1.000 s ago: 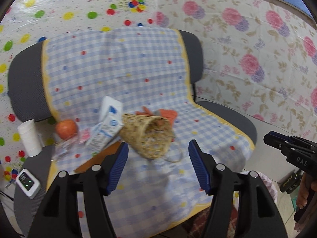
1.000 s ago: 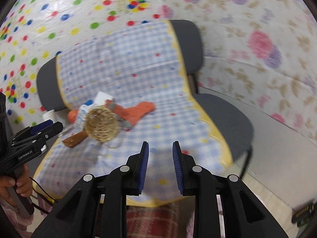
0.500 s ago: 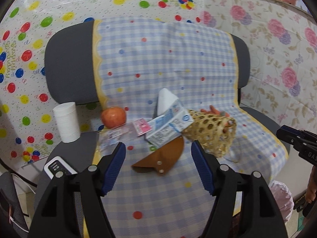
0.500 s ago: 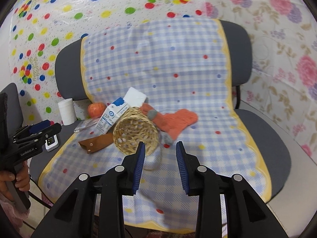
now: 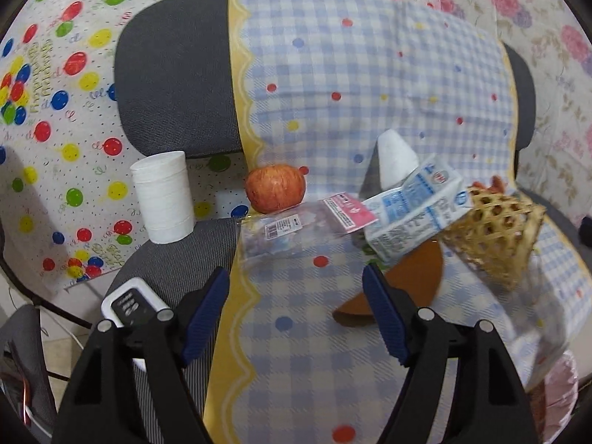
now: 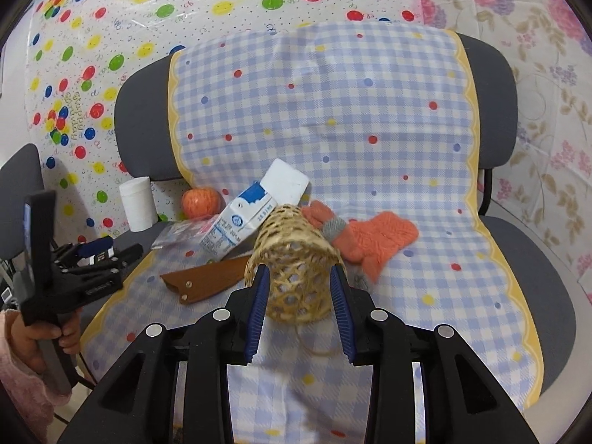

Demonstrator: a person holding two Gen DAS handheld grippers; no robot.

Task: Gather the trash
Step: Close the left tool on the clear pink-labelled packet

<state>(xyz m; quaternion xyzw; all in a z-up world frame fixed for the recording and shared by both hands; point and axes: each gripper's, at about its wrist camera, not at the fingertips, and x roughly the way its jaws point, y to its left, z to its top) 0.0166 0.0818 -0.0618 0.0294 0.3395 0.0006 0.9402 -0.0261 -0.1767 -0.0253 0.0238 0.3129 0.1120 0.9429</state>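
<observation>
The blue-and-white milk carton [image 6: 236, 227] lies tilted on the checked blue-and-white cloth [image 6: 370, 118] that covers the grey chair [image 6: 525, 281]. Its long axis runs diagonally, with the gabled top raised toward the chair back and the base low, toward the seat's front left. Its upper end leans against the woven bamboo basket [image 6: 296, 277], which lies on its side with its mouth toward the right wrist camera.

A clear plastic wrapper with a pink label [image 5: 307, 222] lies flat just left of the carton, touching it. A red apple [image 5: 275, 188] sits behind the wrapper. A white rectangular piece [image 6: 285, 181] stands propped behind the carton. A brown leather sheath [image 6: 207, 281] lies under the carton's lower end. Orange knitted gloves [image 6: 373, 240] lie right of the basket. A white paper roll [image 5: 162, 197] stands on the adjacent grey seat, beside a white device with a dark screen [image 5: 129, 305].

The right claw [image 6: 299, 314] is partly open, its blue pads either side of the basket; contact cannot be told. The left claw [image 5: 296, 307] is wide open and holds nothing, hovering short of the wrapper.
</observation>
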